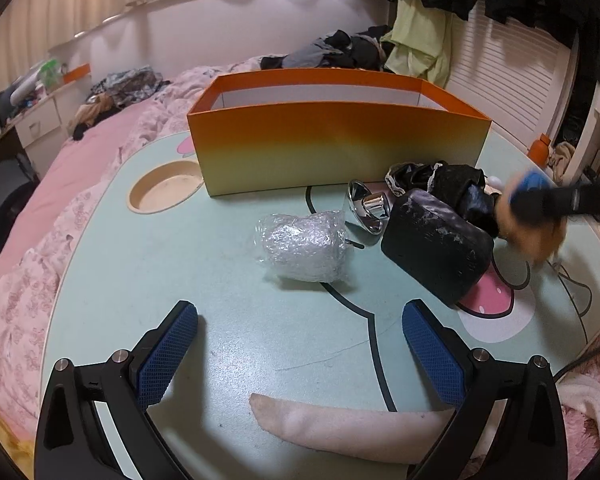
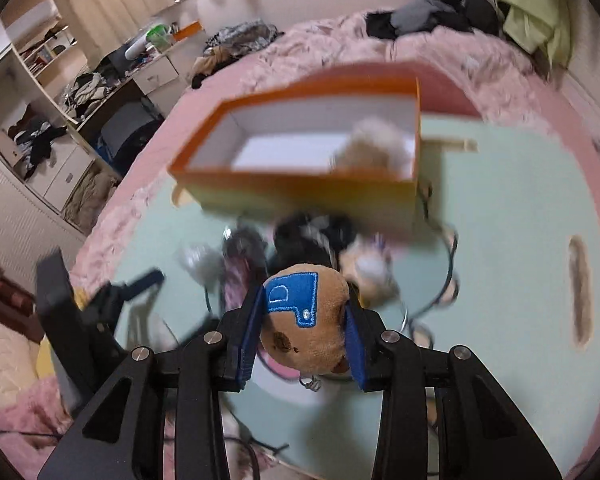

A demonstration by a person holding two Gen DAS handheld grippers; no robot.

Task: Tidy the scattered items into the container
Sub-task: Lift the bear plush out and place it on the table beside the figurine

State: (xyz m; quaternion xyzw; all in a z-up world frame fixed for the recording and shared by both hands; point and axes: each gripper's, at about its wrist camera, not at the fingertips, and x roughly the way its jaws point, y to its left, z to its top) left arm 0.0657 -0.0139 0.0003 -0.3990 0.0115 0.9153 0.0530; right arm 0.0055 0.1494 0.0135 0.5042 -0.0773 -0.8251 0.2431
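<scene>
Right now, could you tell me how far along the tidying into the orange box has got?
Early on. Done: one pale fluffy item already lies in the orange box. In hand: the right tool is shut on a brown plush toy. Left: the bubble-wrapped bundle, chrome piece, black case, dark cloth and pale sock on the table. The left tool is open, holding nothing.
</scene>
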